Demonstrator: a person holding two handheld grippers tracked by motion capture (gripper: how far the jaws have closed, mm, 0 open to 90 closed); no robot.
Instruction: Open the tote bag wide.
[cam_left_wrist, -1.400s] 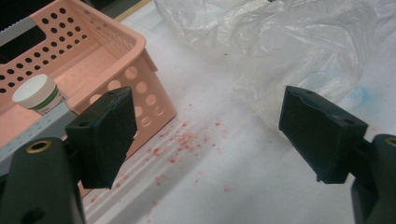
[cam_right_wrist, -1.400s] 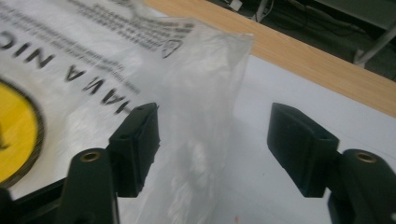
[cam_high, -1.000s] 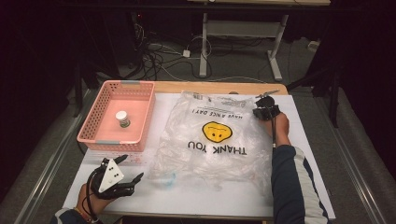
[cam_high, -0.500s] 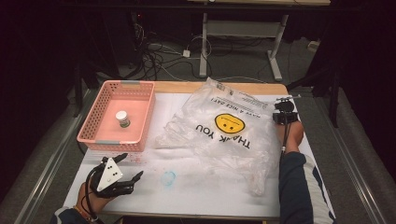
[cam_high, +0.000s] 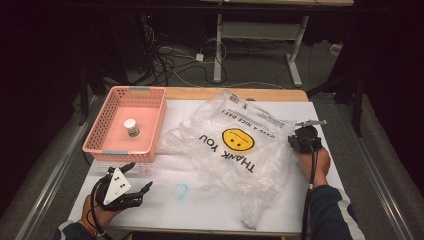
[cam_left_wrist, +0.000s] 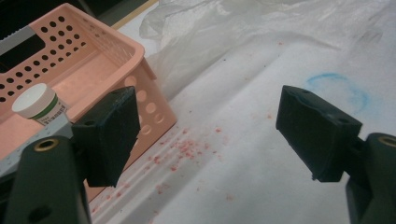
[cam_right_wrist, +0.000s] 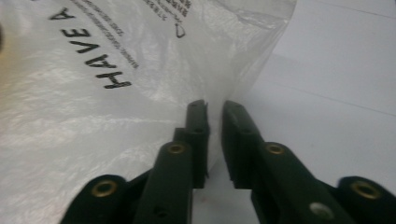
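Note:
A clear plastic bag printed with a yellow smiley and "THANK YOU" lies spread over the white table sheet. My right gripper sits at the bag's right edge, shut on a fold of the plastic. In the right gripper view the jaws pinch the thin film of the bag between them. My left gripper rests open near the front left of the table, with nothing between its fingers. In the left gripper view it points toward the basket corner and the bag.
A pink perforated basket stands at the left with a small white jar inside. A blue ring mark and reddish specks stain the sheet. Cables and a table frame lie on the floor beyond.
The right gripper has dragged the bag to the right and toward the person, uncovering the blue ring mark. The left gripper has stayed put.

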